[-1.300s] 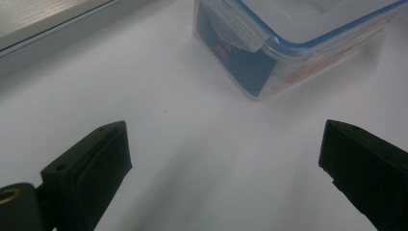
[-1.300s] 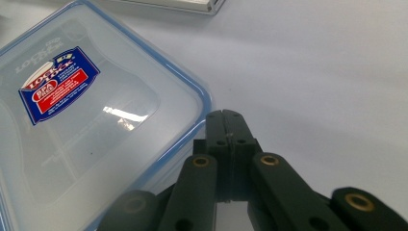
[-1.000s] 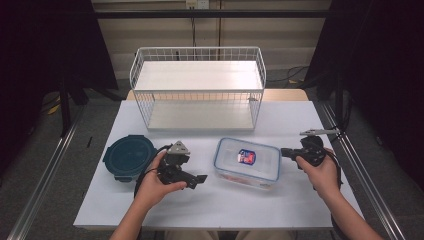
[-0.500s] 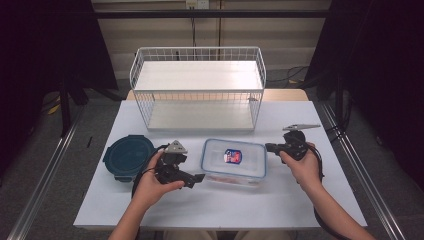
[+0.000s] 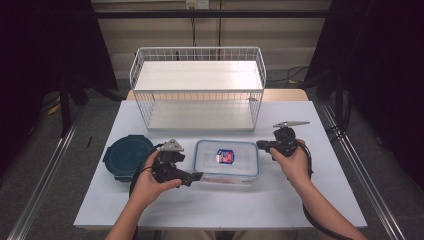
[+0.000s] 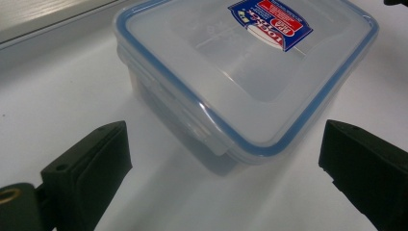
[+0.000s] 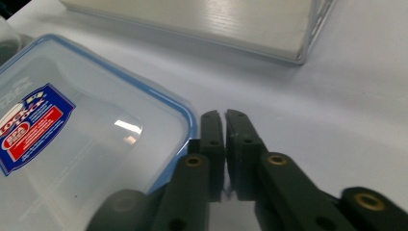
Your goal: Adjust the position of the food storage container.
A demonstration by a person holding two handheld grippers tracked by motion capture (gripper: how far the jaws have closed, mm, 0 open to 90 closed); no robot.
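A clear plastic box (image 5: 227, 160) with a blue-rimmed lid and a red and blue sticker lies on the white table (image 5: 310, 200). My left gripper (image 5: 191, 175) sits at the box's near left corner. In the left gripper view it (image 6: 223, 168) stands wide open, with the box's corner (image 6: 250, 77) just ahead between the jaws. My right gripper (image 5: 260, 145) is at the box's right side. In the right gripper view it (image 7: 223, 120) is shut on nothing, its tips right against the lid's edge (image 7: 86, 144).
A dark teal round container (image 5: 127, 156) sits left of my left hand. A white wire rack (image 5: 197, 85) with two shelves stands at the back of the table. The rack's lower shelf (image 7: 202, 19) lies just beyond the right gripper.
My right gripper has moved left and the clear box has slid left with it, toward the left gripper. The left hand has barely moved.
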